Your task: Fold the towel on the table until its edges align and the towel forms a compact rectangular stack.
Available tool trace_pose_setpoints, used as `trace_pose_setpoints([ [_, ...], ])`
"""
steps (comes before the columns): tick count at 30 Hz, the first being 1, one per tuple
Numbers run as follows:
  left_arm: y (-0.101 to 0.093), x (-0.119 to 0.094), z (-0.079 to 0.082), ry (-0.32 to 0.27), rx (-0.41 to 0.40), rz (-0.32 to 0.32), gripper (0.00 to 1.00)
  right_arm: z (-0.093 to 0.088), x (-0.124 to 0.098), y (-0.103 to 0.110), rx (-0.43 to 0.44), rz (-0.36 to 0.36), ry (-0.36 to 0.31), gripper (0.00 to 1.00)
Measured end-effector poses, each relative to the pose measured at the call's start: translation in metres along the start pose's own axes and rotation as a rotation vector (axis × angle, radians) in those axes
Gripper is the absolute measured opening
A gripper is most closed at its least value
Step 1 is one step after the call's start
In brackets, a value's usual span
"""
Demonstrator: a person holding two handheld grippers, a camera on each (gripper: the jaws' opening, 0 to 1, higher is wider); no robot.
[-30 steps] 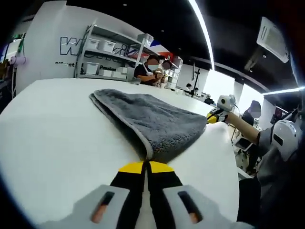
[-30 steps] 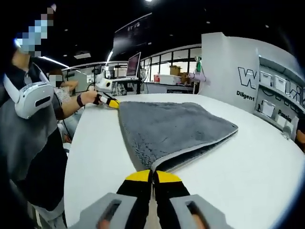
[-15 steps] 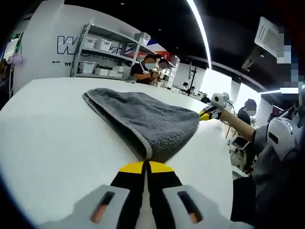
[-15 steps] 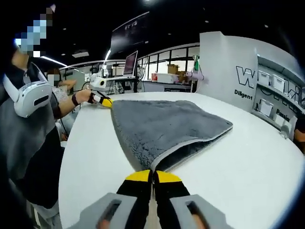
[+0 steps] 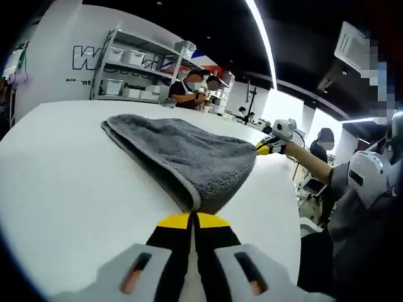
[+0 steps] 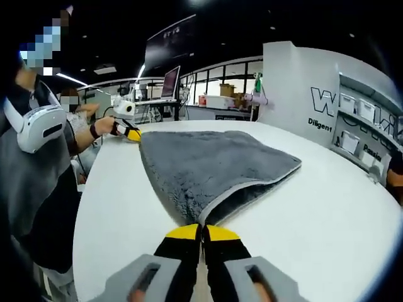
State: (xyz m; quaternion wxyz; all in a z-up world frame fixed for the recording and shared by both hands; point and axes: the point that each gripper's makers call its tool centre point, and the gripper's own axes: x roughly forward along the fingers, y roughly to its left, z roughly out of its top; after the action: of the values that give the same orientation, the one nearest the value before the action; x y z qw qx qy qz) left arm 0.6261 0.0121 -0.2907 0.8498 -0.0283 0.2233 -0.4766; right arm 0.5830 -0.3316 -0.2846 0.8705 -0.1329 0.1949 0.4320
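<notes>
Here each hand-held gripper [image 5: 192,218] pinches a towel [image 5: 182,151] corner.

You're working under a long ceiling light strip [image 5: 267,44] running across the upper middle of the left gripper view, against a dark ceiling. The white table [image 5: 63,170] reflects evenly, without hard glare or sharp shadows. Bright windows [image 5: 286,110] blow out at right. Fisheye bending curves the edges; background figures look soft and slightly blurred.
</notes>
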Motion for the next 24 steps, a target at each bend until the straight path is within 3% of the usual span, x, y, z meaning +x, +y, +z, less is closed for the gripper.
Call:
trace_pose_setpoints([
  [17, -0.003, -0.006, 0.004, -0.024, 0.015, 0.002, 0.07, -0.002, 0.001, 0.007, -0.011, 0.002, 0.003, 0.04],
  [19, -0.001, -0.008, 0.006, -0.035, 0.017, 0.009, 0.16, -0.002, 0.001, 0.006, -0.017, -0.001, 0.001, 0.1],
  [21, 0.002, -0.011, 0.006, -0.041, 0.016, 0.026, 0.18, -0.003, 0.001, 0.005, -0.026, -0.003, 0.007, 0.21],
  [24, 0.006, -0.017, 0.008, -0.055, 0.008, 0.043, 0.22, -0.004, -0.001, 0.008, -0.053, -0.004, 0.015, 0.25],
])
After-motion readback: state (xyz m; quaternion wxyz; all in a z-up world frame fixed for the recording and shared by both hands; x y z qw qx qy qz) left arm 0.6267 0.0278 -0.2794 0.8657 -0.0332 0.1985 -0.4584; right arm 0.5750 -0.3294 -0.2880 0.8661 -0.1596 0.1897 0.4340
